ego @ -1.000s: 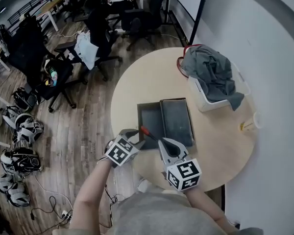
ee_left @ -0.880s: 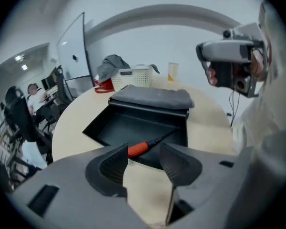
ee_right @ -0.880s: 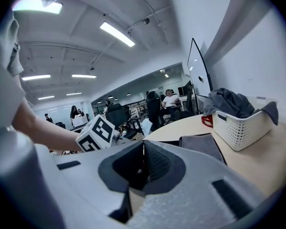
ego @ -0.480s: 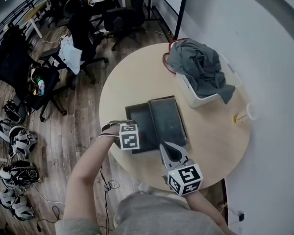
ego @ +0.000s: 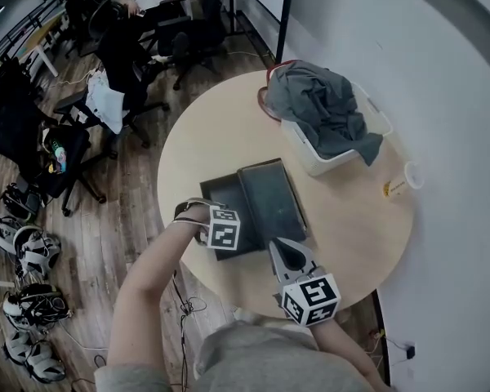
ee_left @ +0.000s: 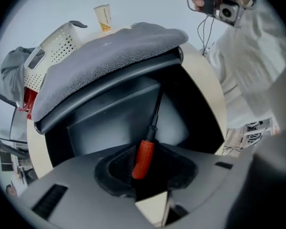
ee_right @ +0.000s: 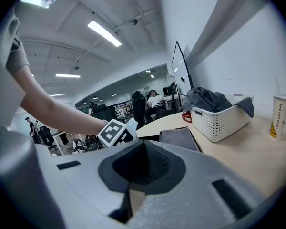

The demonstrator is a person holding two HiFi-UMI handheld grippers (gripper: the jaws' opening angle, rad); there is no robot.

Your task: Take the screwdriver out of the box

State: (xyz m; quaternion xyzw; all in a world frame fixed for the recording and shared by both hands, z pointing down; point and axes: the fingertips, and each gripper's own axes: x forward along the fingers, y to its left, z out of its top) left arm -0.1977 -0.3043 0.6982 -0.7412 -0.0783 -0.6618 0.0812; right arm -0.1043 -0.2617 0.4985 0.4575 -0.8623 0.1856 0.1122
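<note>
Screwdriver [ee_left: 144,157] in box [ee_left: 109,128], handle between left gripper's [ee_left: 144,173] closing jaws

No readable text, brand, number or sign. Paper cup [ego: 403,180] on bench [ego: 351,235]: yellow print, too small to make out.

One round table [ego: 229,129], folks, and here's the tally on it: one open box [ego: 227,198], one screwdriver [ee_left: 144,156], one white basket [ego: 309,160], one grey cloth [ego: 322,109], one paper cup [ego: 400,182]. Two grippers: left gripper [ee_left: 145,171], right gripper [ee_right: 143,168]. Office chairs [ego: 118,51] beyond, several, too crowded to number.
</note>
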